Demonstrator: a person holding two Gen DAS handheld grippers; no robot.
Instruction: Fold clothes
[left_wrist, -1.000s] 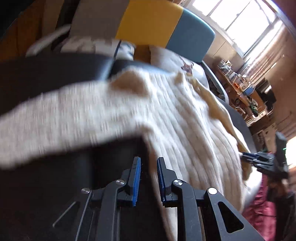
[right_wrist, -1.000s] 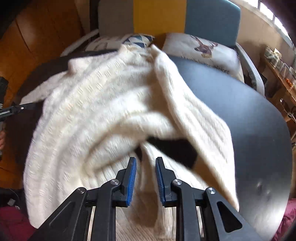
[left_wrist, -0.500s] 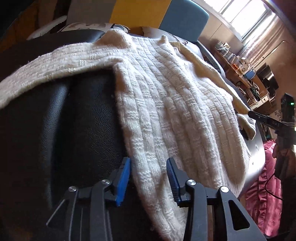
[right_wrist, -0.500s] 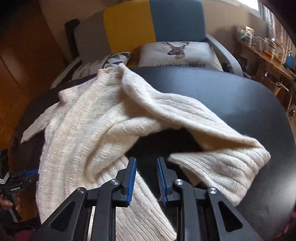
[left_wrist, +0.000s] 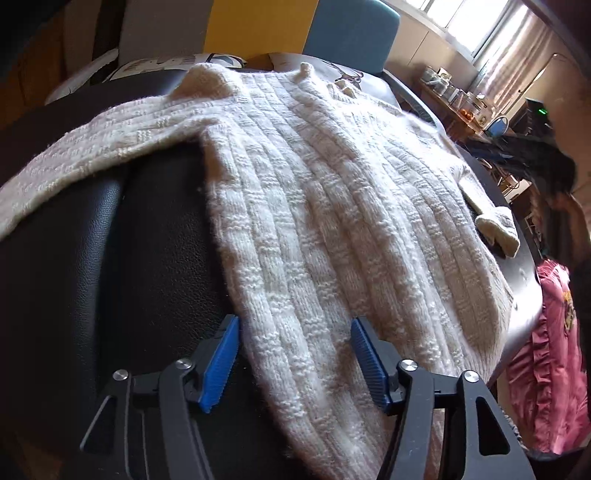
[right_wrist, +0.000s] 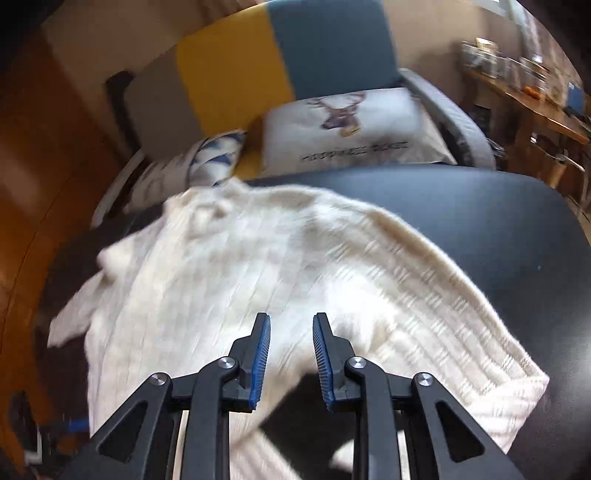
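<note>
A cream ribbed knit sweater (left_wrist: 332, 184) lies spread on the black table (left_wrist: 110, 258), its neck at the far side. One sleeve (left_wrist: 92, 147) stretches out to the left. The other sleeve (right_wrist: 461, 332) lies bent along the right side, cuff at the near right. My left gripper (left_wrist: 293, 323) hovers over the near left hem; its jaws are opening, and the knit lies between them without the pads pressing on it. My right gripper (right_wrist: 291, 318) is above the sweater (right_wrist: 221, 277) near the bent sleeve, jaws a narrow gap apart with nothing gripped.
A sofa with a grey, yellow and blue back (right_wrist: 236, 74) stands behind the table, holding a deer cushion (right_wrist: 351, 125) and a patterned cushion (right_wrist: 214, 155). A pink garment (left_wrist: 554, 350) hangs past the table's right edge. A wooden shelf with jars (right_wrist: 517, 81) runs along the right wall.
The left jaws have spread wide and let the hem go; that gripper came to rest by the near hem. The right gripper has pulled up and away, leaving the sleeve bent on the table.
</note>
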